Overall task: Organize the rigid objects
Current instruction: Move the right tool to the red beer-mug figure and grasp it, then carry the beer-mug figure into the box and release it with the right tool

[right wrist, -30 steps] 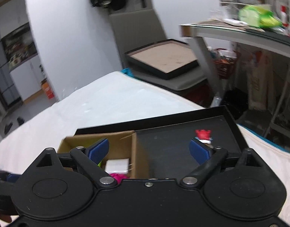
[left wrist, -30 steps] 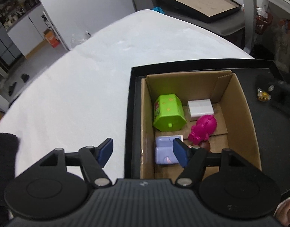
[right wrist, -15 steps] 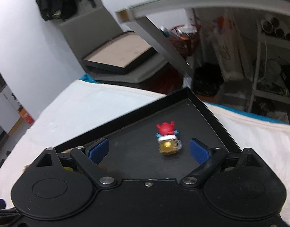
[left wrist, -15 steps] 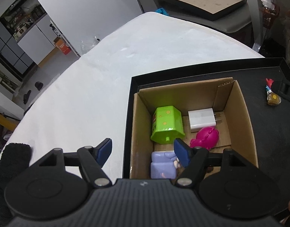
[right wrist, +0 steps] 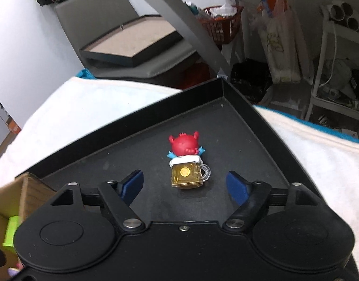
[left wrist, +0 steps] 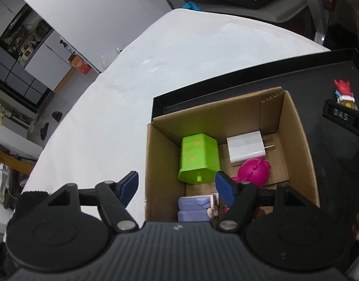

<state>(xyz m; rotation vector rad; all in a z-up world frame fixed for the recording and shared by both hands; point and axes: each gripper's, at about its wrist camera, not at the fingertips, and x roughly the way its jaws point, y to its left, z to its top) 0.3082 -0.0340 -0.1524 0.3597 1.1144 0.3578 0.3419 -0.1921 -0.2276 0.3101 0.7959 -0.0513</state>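
Right wrist view: right gripper [right wrist: 184,183] jaws closing, seemingly untouching, around figurine [right wrist: 186,161].

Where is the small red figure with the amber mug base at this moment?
In the right wrist view, the red figure with amber mug base lies on the black tray floor near its far corner, just ahead of the closing right gripper, untouched.

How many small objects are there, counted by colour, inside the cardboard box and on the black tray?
Green toy block: 1
White charger plug: 1
Pink toy: 1
Purple toy: 1
Red figure on yellow mug: 1
Total: 5
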